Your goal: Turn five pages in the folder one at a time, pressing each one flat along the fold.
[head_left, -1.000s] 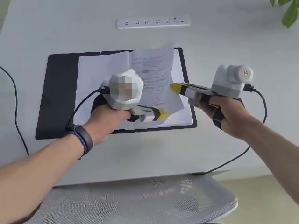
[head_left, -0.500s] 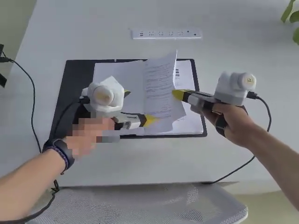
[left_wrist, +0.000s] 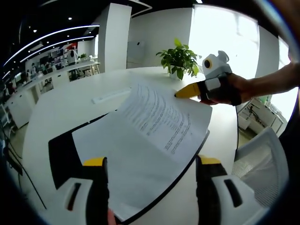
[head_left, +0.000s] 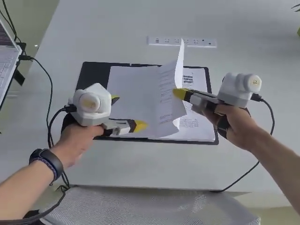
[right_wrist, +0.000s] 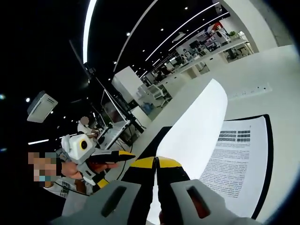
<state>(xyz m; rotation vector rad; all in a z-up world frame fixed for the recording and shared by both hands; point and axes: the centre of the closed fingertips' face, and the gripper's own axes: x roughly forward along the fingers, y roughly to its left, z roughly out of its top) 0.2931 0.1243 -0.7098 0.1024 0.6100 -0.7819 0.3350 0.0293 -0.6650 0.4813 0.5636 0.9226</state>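
Note:
A black folder (head_left: 93, 77) lies open on the white table, with white sheets on its left half. One printed page (head_left: 166, 96) stands lifted, nearly upright over the fold. My right gripper (head_left: 179, 93) is shut on that page's right edge; in the right gripper view its yellow jaws (right_wrist: 156, 162) close on the sheet (right_wrist: 199, 124). The printed page (right_wrist: 239, 154) under it lies flat. My left gripper (head_left: 127, 112) hovers open over the folder's near left part, apart from the paper. From the left gripper view, its jaws (left_wrist: 152, 164) frame the raised page (left_wrist: 164, 117) and the right gripper (left_wrist: 187, 91).
A white power strip (head_left: 183, 42) lies beyond the folder. A laptop (head_left: 4, 56) and cables sit at the far left. A mesh chair back (head_left: 150, 206) is below the table's near edge. A potted plant (left_wrist: 180, 58) stands far off on the table.
The page has swung up from a slant to nearly upright in the right gripper. The left gripper has drawn back to the left, away from the page.

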